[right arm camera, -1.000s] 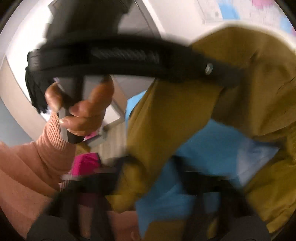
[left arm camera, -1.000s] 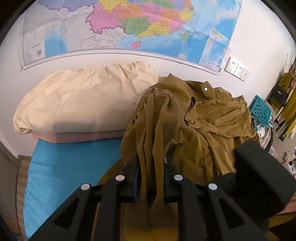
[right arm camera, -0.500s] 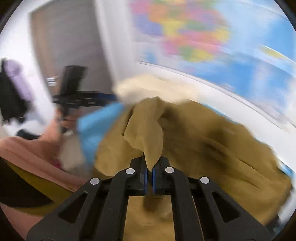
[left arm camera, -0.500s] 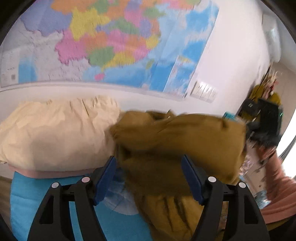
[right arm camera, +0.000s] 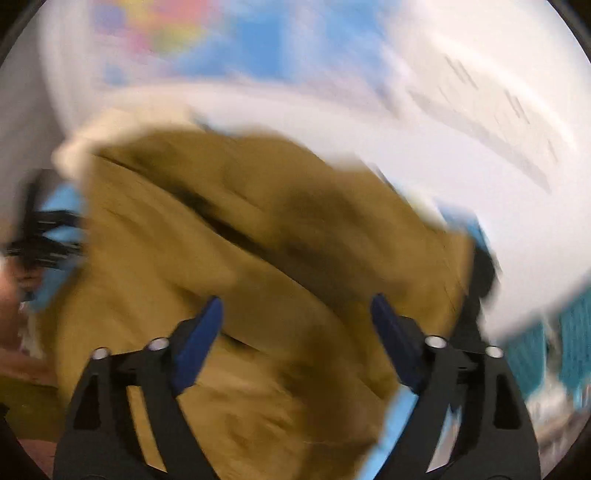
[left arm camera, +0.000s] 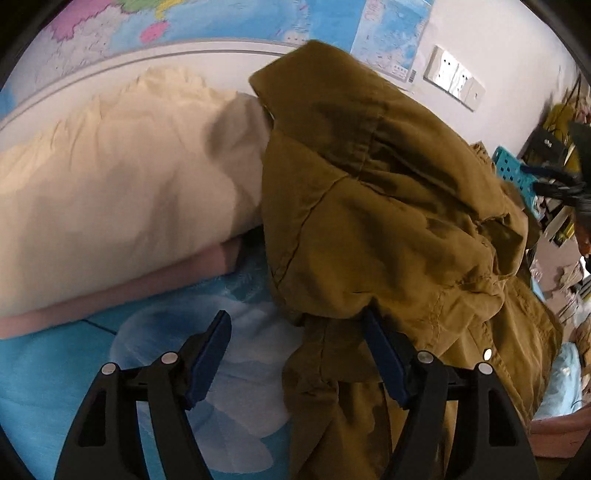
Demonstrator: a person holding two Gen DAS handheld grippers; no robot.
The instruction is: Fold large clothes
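Nearest, the left gripper (left arm camera: 295,354) has its jaws spread wide, its blue pads (left arm camera: 207,354) well apart. Its far pad stands against a fold of the olive jacket (left arm camera: 388,221), but nothing is pinched; the near pad stands over the bare blue sheet (left arm camera: 55,369). The right gripper (right arm camera: 295,332) is opening at this moment, its jaws wide too, and the jacket (right arm camera: 258,240) lies beyond them with no cloth clamped between the pads. That view is badly blurred.

Just past the left gripper, the jacket is heaped on the bed in a rumpled mound, one fold hanging toward the near edge, a pale snap (left arm camera: 487,354) showing by the lower hem. Left of it, touching its side, lies a cream duvet (left arm camera: 110,184) on top of a pink blanket (left arm camera: 110,295). At the right edge of the left view, the other gripper shows dark and small.

Farther back, a blue crate (left arm camera: 513,173) stands beyond the bed. On the wall hang a coloured map (left arm camera: 221,22) and a row of white switches (left arm camera: 454,77). In the right view the map (right arm camera: 184,33) is only a smear of colour.
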